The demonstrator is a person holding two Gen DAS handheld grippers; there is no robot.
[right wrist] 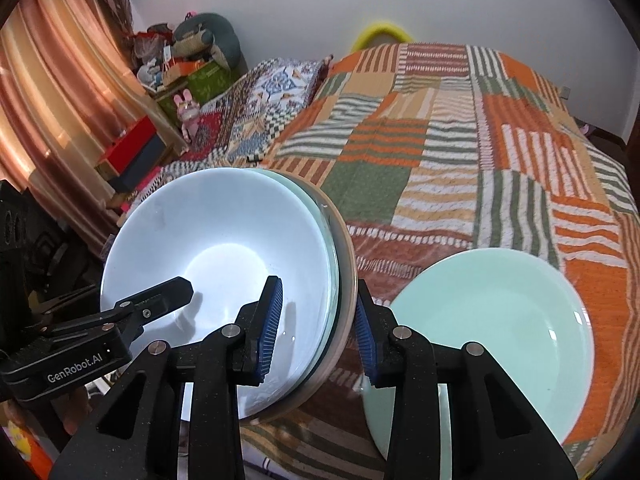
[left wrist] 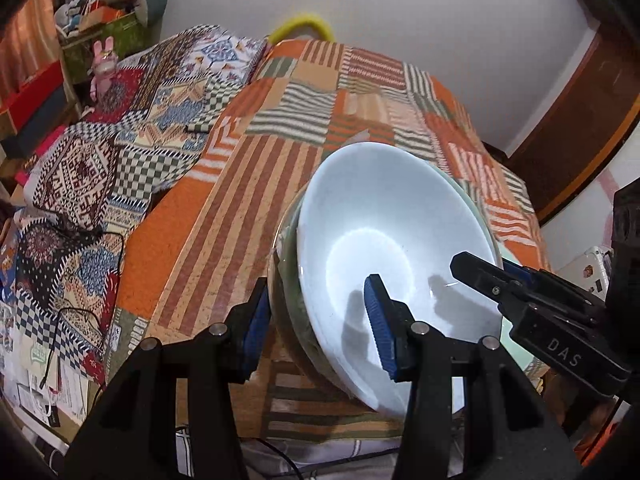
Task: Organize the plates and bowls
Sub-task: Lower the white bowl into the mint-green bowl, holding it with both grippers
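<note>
A stack of bowls (left wrist: 384, 240) hangs tilted above the near edge of a bed spread with an orange, green and cream patchwork blanket (left wrist: 248, 184), gripped from both sides. The left gripper (left wrist: 320, 332) straddles the stack's left rim, one blue pad inside the white top bowl (right wrist: 208, 256) and the other outside against the lowest bowl's wall, so it is clamped on the stack. The right gripper (right wrist: 318, 328) is clamped on the opposite rim in the same manner, one ribbed pad inside the white bowl, the other outside.

How many bowls make up the stack is hard to tell: the right wrist view shows at least a white one, a thin pale green edge under it and a thicker beige outer wall, while the left wrist view shows only a murky greenish wall below the white. The stack's underside is hidden in both views, and whether it touches the blanket at all cannot be made out.

A mint green plate (right wrist: 492, 332) lies on the blanket near the bed's near right corner, just beside the stack; its near rim is covered by the right gripper's frame. In the left wrist view only a sliver of it shows, behind the other gripper.
</note>
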